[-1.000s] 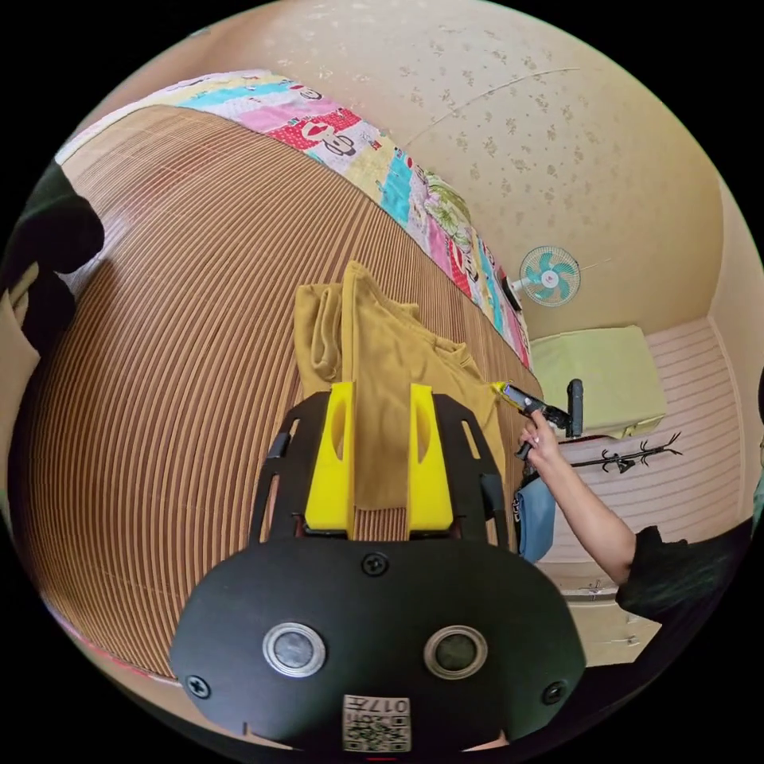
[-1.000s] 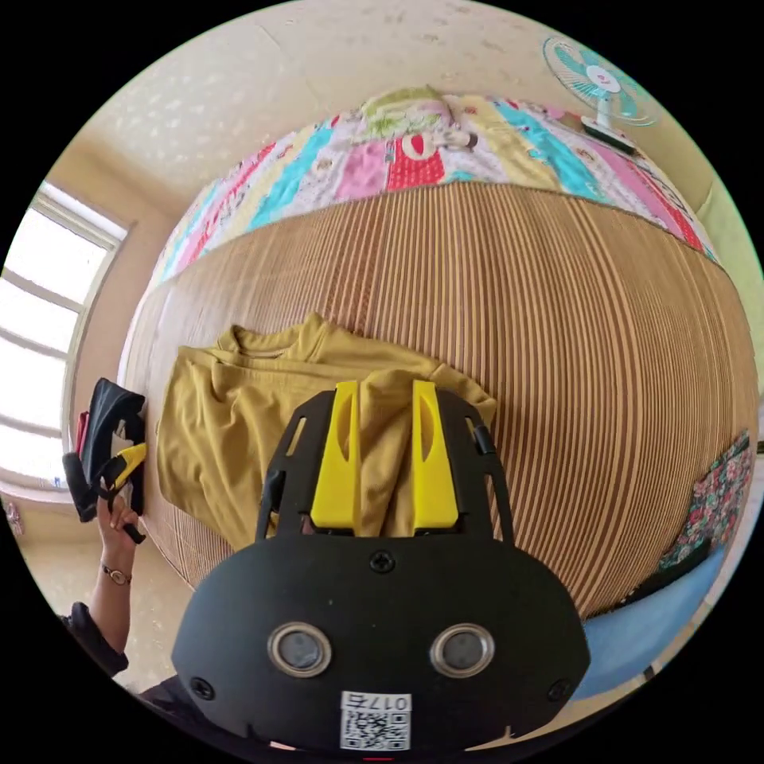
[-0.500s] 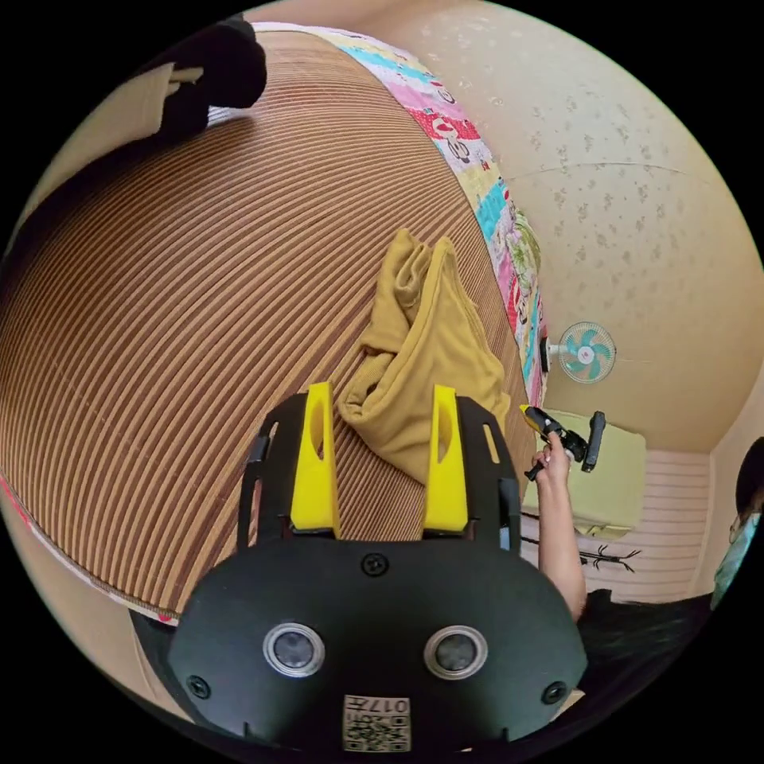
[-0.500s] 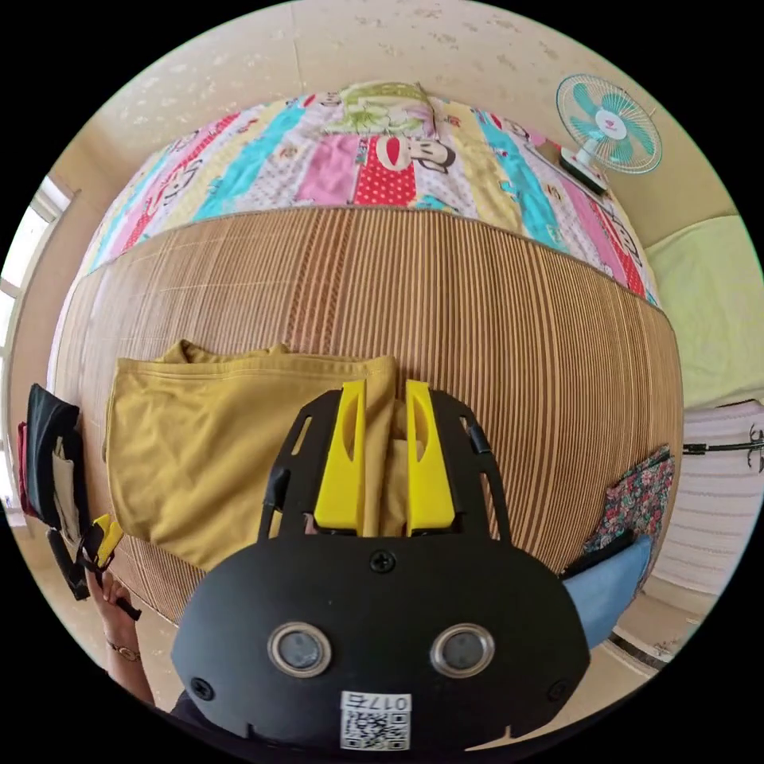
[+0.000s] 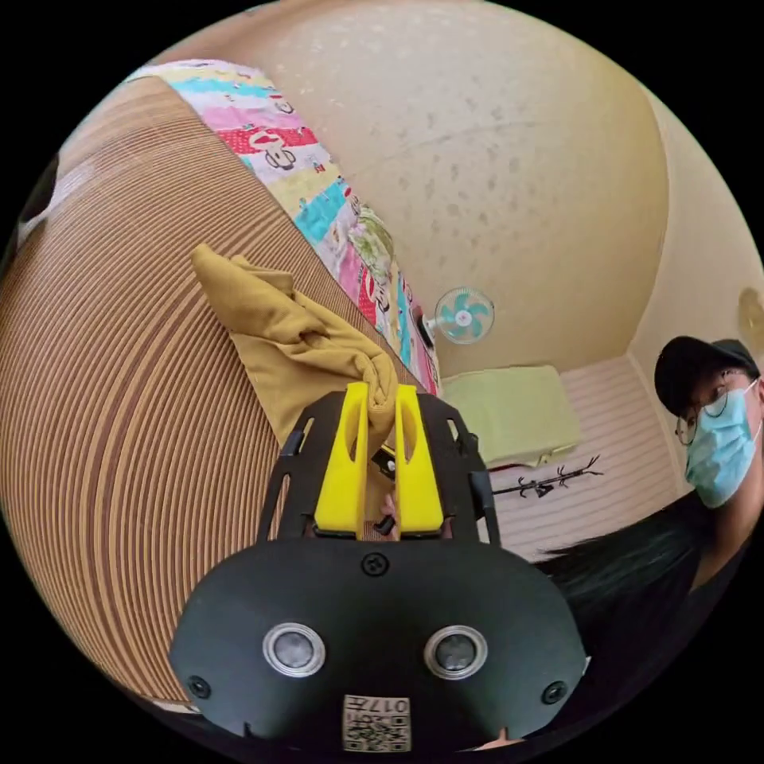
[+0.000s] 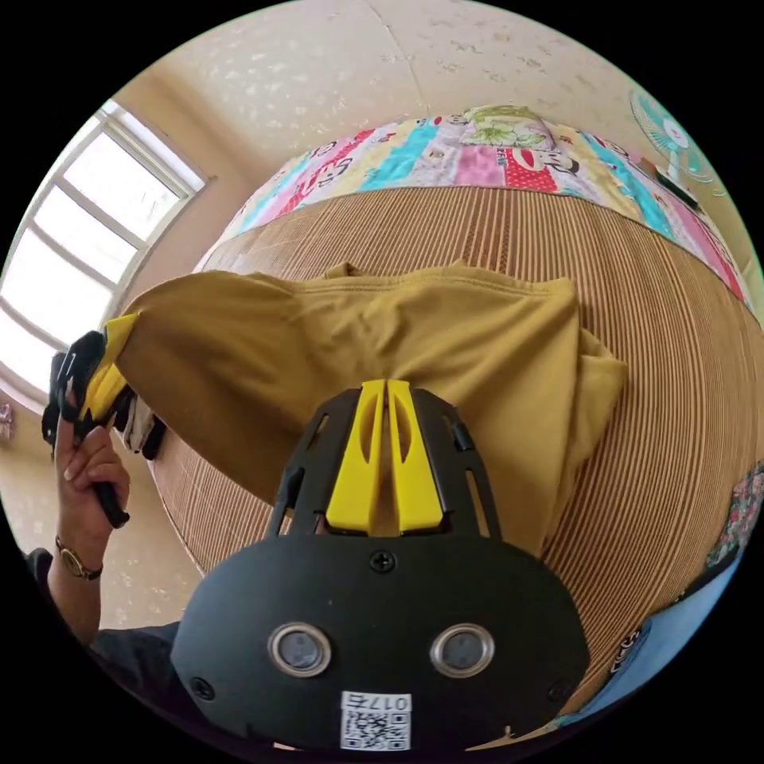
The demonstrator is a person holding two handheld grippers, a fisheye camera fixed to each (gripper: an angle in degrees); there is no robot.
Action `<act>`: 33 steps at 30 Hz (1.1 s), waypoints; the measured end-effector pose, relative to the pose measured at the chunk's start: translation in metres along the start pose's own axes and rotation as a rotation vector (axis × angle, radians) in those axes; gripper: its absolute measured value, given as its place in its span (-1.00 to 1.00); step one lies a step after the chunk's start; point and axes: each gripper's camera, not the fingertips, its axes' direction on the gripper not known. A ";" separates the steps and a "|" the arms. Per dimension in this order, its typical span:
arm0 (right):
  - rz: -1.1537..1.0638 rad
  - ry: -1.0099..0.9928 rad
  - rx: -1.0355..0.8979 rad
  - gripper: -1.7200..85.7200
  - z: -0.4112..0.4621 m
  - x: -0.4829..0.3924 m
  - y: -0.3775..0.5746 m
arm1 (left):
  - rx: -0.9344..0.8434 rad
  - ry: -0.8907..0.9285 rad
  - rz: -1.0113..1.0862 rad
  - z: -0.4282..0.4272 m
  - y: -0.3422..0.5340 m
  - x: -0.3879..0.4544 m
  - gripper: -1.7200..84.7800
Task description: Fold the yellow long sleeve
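Note:
The yellow long sleeve (image 6: 382, 334) hangs stretched between both grippers, partly lifted off the striped bamboo mat (image 6: 637, 334). My right gripper (image 6: 386, 387) is shut on its near edge, the jaws almost touching. At the left of the right gripper view, a hand holds my left gripper (image 6: 103, 378), which pinches one corner of the cloth. In the left gripper view, the left gripper (image 5: 382, 391) is shut on a bunched fold of the yellow long sleeve (image 5: 294, 334), the rest trailing down onto the mat (image 5: 119, 398).
A colourful patchwork quilt (image 6: 477, 155) lies along the mat's far side. A small fan (image 5: 464, 315) stands by the wall, with a pale green cover (image 5: 509, 414) beside it. A bright window (image 6: 87, 247) is at the left. A masked person (image 5: 716, 446) stands close on the right.
The left gripper, open half a second ago, has shut on the garment. Both grippers have risen, lifting and stretching the cloth off the mat. Both cameras have swung.

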 end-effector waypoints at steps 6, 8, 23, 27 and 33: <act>0.430 -0.009 0.052 -0.92 -0.093 0.118 0.119 | -0.388 0.196 0.291 0.159 0.069 0.120 -0.78; 0.551 -0.060 -0.015 -0.90 -0.100 0.149 0.172 | -0.450 0.271 0.339 0.172 0.093 0.137 -0.78; 0.994 -0.996 0.296 -0.48 -0.028 0.199 0.247 | -0.390 0.291 -0.600 0.186 0.197 -0.002 -0.82; 0.898 -1.157 0.330 -0.51 -0.007 0.204 0.196 | -0.460 0.243 -0.389 0.155 0.199 0.089 -0.82; 0.548 -1.056 0.260 -0.75 -0.076 0.175 0.122 | -0.502 0.271 -0.067 0.105 0.198 0.211 -0.74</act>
